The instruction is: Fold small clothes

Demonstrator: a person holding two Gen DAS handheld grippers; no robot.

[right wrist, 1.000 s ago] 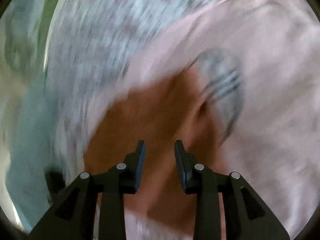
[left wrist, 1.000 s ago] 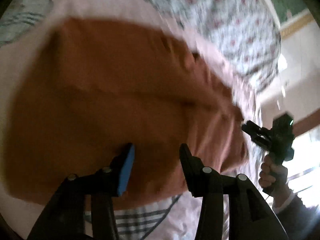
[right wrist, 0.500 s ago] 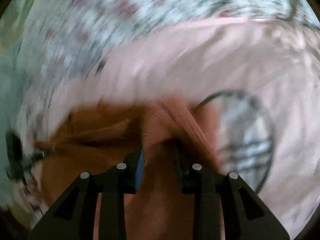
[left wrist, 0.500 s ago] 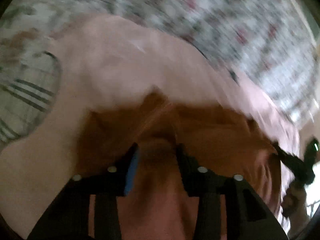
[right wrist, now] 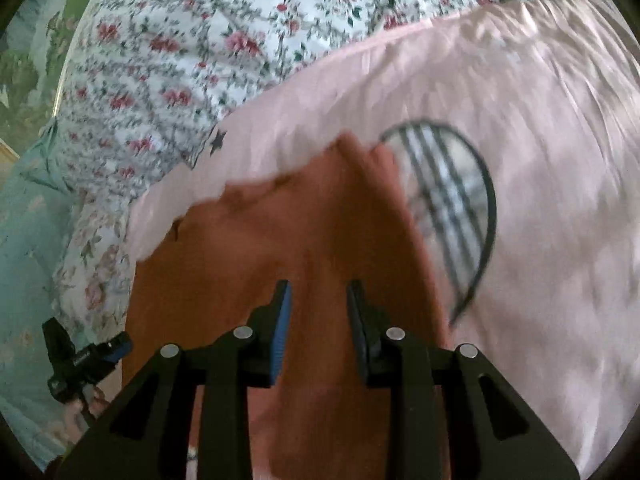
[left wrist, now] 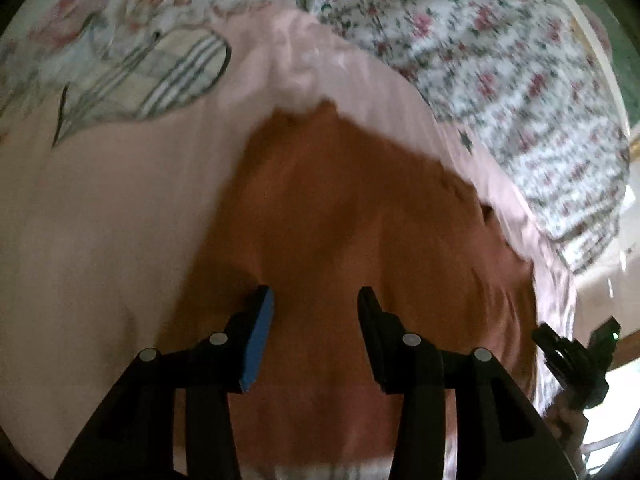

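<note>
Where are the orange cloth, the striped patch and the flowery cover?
orange cloth (left wrist: 360, 208): left wrist view, its middle.
striped patch (right wrist: 448, 192): right wrist view, the dark stripes.
flowery cover (right wrist: 192, 40): right wrist view, a rose-printed stretch.

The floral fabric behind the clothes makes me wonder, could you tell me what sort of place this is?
Probably a bedroom: the orange garment lies on a pink sheet spread over a rose-print bedcover, with a pale blue patterned cloth alongside it.

Two close downward views (shared garment (left wrist: 360, 240))
</note>
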